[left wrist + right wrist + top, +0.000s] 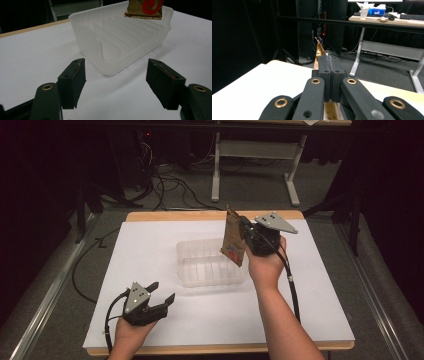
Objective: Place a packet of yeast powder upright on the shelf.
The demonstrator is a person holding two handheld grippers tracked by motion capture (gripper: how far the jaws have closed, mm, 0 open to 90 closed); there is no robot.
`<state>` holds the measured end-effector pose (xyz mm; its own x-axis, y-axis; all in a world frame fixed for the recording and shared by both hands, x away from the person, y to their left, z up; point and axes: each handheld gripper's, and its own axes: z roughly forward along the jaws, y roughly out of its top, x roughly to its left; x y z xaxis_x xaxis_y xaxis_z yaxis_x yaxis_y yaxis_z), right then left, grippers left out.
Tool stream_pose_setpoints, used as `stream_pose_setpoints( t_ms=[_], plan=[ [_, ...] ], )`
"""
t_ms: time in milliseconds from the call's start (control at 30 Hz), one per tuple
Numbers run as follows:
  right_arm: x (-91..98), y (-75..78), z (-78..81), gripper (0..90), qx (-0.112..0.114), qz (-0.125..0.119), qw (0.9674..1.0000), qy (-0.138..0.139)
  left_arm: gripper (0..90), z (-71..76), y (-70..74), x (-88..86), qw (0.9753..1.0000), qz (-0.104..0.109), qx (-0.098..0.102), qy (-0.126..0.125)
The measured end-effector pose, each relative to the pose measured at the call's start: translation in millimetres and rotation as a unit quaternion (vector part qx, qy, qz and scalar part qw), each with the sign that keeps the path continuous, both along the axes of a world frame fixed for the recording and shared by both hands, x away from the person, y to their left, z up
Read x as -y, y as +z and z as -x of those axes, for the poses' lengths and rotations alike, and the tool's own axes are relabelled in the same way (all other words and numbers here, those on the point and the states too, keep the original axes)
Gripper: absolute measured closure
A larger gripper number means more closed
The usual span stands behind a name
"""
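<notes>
A brown packet (233, 239) with a red mark hangs upright over the right end of a clear ribbed plastic tray (192, 270). My right gripper (244, 233) is shut on the packet's side, held up by the right hand. In the right gripper view the jaws are pressed together on the thin gold edge of the packet (319, 51). My left gripper (162, 292) rests low near the table's front left, open and with nothing in it. Its view shows the tray (82, 35) ahead between the spread fingers, and the packet's (145, 8) lower end above the tray's far part.
The tray stands mid-table on a white sheet (150, 245) over a wooden tabletop. Dividers run across its inside. Behind the table are a desk frame (255, 155), cables on the floor and dark curtains. A tissue box (375, 11) sits on a far desk.
</notes>
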<state>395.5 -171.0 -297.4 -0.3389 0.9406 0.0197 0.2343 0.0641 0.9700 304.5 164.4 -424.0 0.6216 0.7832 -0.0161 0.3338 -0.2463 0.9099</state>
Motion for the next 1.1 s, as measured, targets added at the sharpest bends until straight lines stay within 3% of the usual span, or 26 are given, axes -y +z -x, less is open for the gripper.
stream_pose_setpoints(
  t_ms=[233,733,1100],
  plan=[
    [-20.5,-4.4,-4.6,90.0,-0.003,0.004,0.9999,0.016,32.6,0.0,0.3,-0.9,1.0000,-0.003,0.000,-0.002],
    [-55.5,-7.6,3.6,90.0,-0.010,-0.012,0.9983,0.055,32.6,0.8,0.0,0.5,1.0000,-0.004,-0.001,-0.004],
    [-61.4,-9.9,5.6,90.0,-0.015,-0.027,0.9979,0.057,32.6,0.2,-0.4,0.4,1.0000,-0.003,-0.002,-0.005]
  ],
)
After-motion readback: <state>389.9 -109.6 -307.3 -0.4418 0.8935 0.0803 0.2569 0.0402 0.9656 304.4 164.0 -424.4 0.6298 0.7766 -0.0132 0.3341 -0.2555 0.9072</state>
